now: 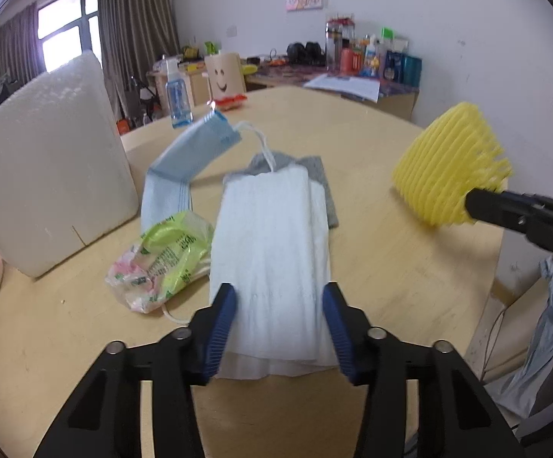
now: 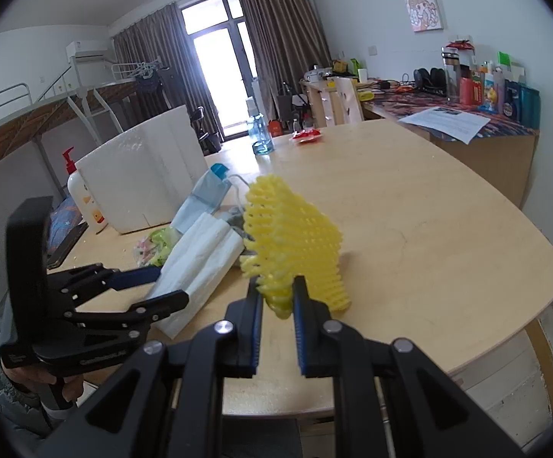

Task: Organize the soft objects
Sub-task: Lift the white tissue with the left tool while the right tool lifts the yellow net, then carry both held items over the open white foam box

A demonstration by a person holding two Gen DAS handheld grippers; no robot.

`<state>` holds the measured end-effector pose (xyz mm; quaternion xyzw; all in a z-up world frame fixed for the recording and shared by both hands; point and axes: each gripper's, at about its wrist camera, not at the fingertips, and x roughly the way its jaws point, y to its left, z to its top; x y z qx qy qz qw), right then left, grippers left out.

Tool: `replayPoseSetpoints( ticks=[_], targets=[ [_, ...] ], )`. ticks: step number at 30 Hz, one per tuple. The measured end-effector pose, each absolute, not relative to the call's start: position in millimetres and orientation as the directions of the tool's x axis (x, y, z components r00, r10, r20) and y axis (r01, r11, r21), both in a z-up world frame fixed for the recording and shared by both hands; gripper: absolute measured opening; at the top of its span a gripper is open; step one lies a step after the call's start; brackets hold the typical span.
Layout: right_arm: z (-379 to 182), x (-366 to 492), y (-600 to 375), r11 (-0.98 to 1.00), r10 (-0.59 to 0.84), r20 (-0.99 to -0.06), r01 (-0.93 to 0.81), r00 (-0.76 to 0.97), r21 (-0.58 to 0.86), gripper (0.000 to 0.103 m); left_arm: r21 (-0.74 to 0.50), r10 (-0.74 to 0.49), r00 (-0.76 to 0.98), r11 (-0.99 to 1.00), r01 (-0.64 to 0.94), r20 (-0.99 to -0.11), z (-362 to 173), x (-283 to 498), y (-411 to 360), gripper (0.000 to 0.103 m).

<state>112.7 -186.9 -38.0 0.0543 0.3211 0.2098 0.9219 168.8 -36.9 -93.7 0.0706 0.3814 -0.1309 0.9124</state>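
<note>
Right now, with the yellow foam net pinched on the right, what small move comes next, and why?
Probably carry the yellow foam net left toward the white foam box: the right gripper already holds it off the table, while the left gripper is open around the folded white tissue.

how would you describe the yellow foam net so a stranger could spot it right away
Start at the wooden table. Above its near edge, the right gripper pinches the yellow foam net. It is the only bright yellow, lattice-ribbed thing, unlike the flat white tissue stack beside it.

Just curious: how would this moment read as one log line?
left tool: open, straddling white tissue stack | right tool: shut on yellow foam net, lifted above table
</note>
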Motion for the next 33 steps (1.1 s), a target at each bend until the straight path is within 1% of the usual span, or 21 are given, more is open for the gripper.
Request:
replayPoseSetpoints(
  ticks=[3, 5, 6, 9, 14, 19, 24, 33],
  targets=[
    [-40.4, 113.5, -188.3, 0.905, 0.424, -0.570, -0.352, 0.704, 0.240, 0.018, 0.063, -0.155, 0.665, 0.954, 0.292, -0.731, -100.0, 169.8, -40.8, 0.030],
    [-41.4, 114.0, -189.1, 0.904, 0.427, -0.570, -0.351, 0.702, 0.245, 0.018, 0.085, -0.139, 0.674, 0.954, 0.289, -0.726, -100.0, 167.8, -42.3, 0.022],
    [-41.9, 113.8, -189.4, 0.904, 0.428, -0.569, -0.350, 0.702, 0.247, 0.018, 0.102, -0.126, 0.676, 0.953, 0.287, -0.726, -99.8, 167.1, -43.8, 0.013],
    [-43.3, 113.4, -191.4, 0.902, 0.431, -0.566, -0.349, 0.703, 0.254, 0.018, 0.087, -0.145, 0.674, 0.951, 0.298, -0.724, -97.0, 167.1, -43.3, 0.008],
    [-43.4, 112.0, -193.2, 0.902, 0.431, -0.561, -0.344, 0.707, 0.259, 0.018, 0.042, -0.227, 0.697, 0.937, 0.346, -0.680, -74.4, 160.6, -43.1, 0.007],
    [-38.1, 108.8, -193.4, 0.904, 0.427, -0.551, -0.341, 0.717, 0.257, 0.018, 0.032, -0.274, 0.738, 0.928, 0.371, -0.617, -43.9, 152.1, -41.0, 0.007],
    [-27.8, 103.8, -193.0, 0.903, 0.429, -0.530, -0.350, 0.732, 0.249, 0.018, 0.055, -0.278, 0.785, 0.929, 0.367, -0.553, -18.4, 140.5, -35.8, 0.007],
    [3.4, 89.0, -183.0, 0.897, 0.442, -0.468, -0.393, 0.765, 0.204, 0.018, 0.051, -0.268, 0.852, 0.945, 0.324, -0.450, 18.3, 123.6, -19.7, 0.007]
  ],
)
